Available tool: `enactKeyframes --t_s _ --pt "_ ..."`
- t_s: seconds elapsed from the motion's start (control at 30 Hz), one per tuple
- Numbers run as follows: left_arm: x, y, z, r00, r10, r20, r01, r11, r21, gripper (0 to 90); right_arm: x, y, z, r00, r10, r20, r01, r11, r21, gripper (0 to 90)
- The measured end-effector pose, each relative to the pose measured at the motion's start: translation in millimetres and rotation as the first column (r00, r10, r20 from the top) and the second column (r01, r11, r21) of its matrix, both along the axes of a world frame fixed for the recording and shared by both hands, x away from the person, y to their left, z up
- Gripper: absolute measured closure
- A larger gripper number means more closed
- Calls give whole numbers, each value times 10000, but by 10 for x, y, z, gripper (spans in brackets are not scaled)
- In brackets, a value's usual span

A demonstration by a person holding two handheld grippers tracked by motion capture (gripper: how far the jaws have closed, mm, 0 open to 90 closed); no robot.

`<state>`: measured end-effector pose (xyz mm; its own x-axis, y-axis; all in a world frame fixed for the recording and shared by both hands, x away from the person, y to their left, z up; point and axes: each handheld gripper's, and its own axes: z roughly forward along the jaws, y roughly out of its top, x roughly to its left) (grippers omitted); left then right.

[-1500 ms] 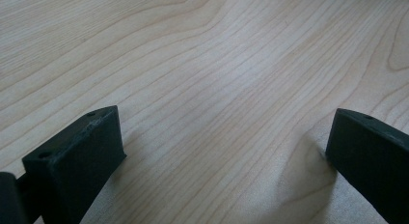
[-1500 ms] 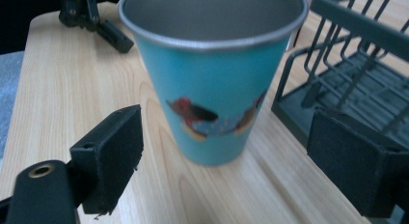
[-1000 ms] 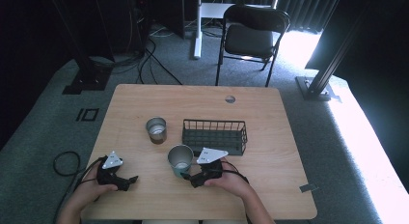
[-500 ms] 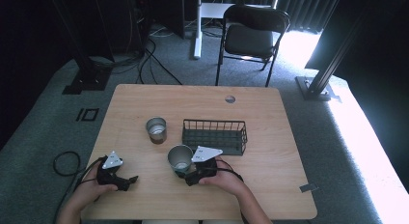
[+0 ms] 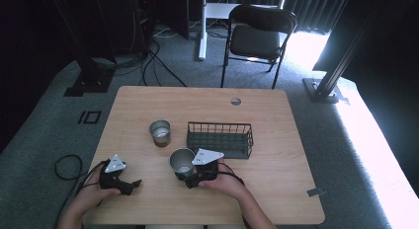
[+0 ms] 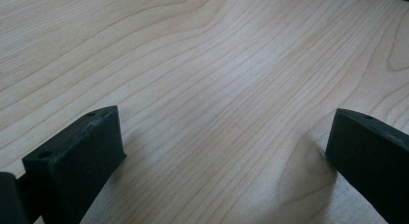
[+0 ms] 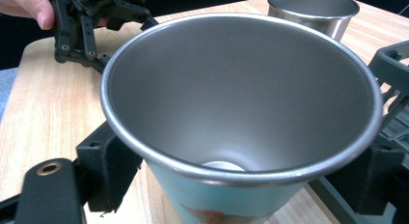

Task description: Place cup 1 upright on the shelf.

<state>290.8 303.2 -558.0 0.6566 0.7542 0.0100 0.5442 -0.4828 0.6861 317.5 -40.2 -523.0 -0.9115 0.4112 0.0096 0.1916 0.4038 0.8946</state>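
A steel cup (image 5: 182, 161), teal on the outside, stands upright near the front middle of the wooden table (image 5: 276, 115). My right gripper (image 5: 186, 171) is open, one jaw on each side of that cup (image 7: 241, 103); its left jaw lies close against the wall, and the rim hides the right jaw's contact. In the right gripper view the right gripper (image 7: 238, 185) has the cup's body between its jaws. My left gripper (image 5: 131, 183) rests at the front left, open over bare wood (image 6: 226, 156). A second steel cup (image 5: 159, 132) stands farther back.
A black wire basket (image 5: 220, 139) sits just right of the cups, its corner (image 7: 393, 64) close to my right jaw. The second cup (image 7: 313, 9) is behind the near one. The left gripper (image 7: 91, 21) and a hand (image 7: 24, 4) are at the table's left edge. A chair (image 5: 257, 36) stands beyond the table.
My right gripper has slid left, bringing its jaws around the near cup. The cup, the basket and the left gripper have stayed put.
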Motion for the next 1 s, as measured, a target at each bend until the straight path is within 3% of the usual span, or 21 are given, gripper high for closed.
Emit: enactKeyframes --t_s 0.4,0.8,1.0 --pt "0 -1 1 10000 5 2 -5 10000 -3 3 -12 -19 151 9998 -119 -126 122 9996 253 152" --pt "0 -1 0 10000 15 3 -15 10000 -17 3 -34 -103 376 9996 -156 -220 174 9962 855 152" --pt "1 0 1 10000 4 2 -4 10000 0 3 -32 -162 549 9997 -223 90 213 9942 1056 152"
